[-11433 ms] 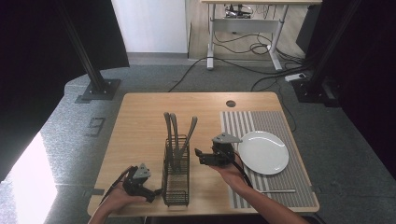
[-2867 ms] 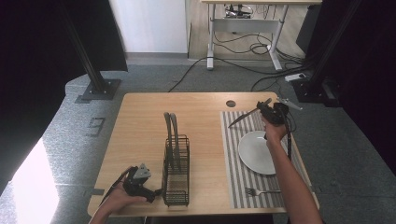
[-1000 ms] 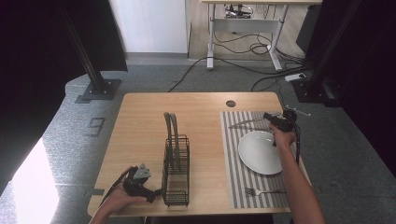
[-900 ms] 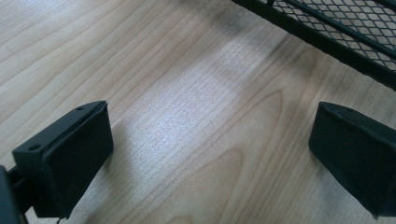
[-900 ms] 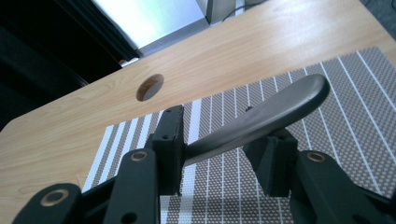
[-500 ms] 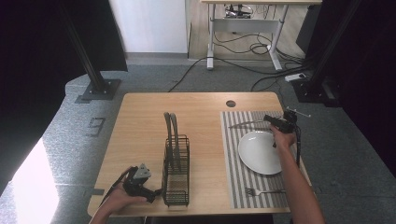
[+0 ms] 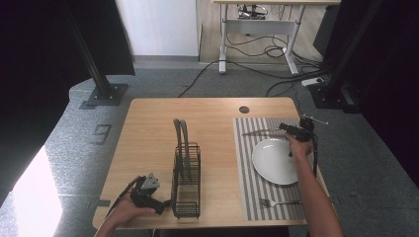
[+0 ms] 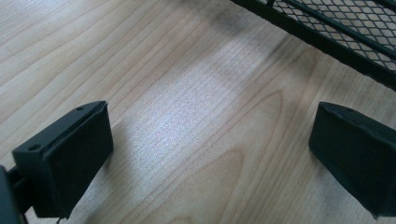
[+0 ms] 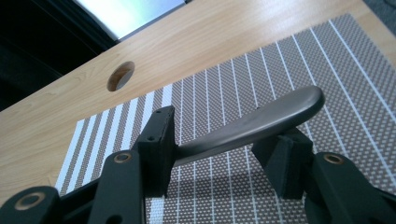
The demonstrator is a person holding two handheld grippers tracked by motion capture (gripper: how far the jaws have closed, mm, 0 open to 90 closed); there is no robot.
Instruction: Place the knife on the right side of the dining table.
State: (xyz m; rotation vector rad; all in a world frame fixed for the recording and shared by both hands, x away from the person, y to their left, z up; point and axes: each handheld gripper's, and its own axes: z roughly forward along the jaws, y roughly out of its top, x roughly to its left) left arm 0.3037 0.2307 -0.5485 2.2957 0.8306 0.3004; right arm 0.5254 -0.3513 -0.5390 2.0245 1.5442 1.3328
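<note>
A: The right hand-held gripper [image 7: 289,128] sits over the far part of the striped placemat [image 7: 247,173], near the bench's far right corner. Its jaws have just been opening, and a knife [image 9: 252,125] lies between them.

B: Is the knife gripped?

A: Loosely at most. In the right gripper view the dark handle crosses the gap at a slant; it touches the left pad [image 9: 156,140] and passes over the right one, with space beside it. Whether the pads press on it cannot be told for certain, but they stand partly apart.

B: And where does the knife lie?

A: On the placemat's far strip, just beyond the white plate [image 7: 274,160], its blade pointing toward the bench's middle.

B: What else is on that mat?

A: A fork [image 7: 276,202] lies at its near edge, on the person's side of the plate.

B: And the other hand?

A: The left hand-held gripper [image 7: 158,197] rests at the bench's near left edge, just beside the black wire caddy [image 7: 187,182]. Its jaws gape wide over bare wood, holding nothing. Two utensil handles [image 7: 181,133] stand up out of the caddy.
</note>
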